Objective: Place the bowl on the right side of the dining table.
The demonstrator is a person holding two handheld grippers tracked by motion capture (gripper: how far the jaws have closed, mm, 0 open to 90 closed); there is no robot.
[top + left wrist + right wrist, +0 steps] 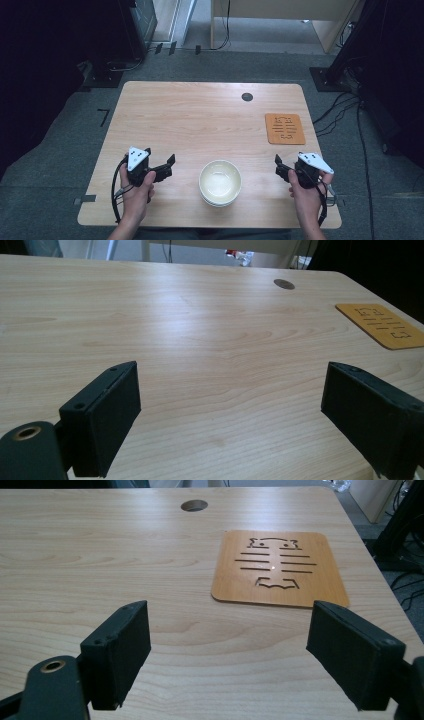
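Seen from the high view, bowl sits by the desk's near edge, between left gripper and right gripper, about equally near. Left gripper view: jaws wide apart, empty. Right gripper view: jaws wide apart, facing the trivet.
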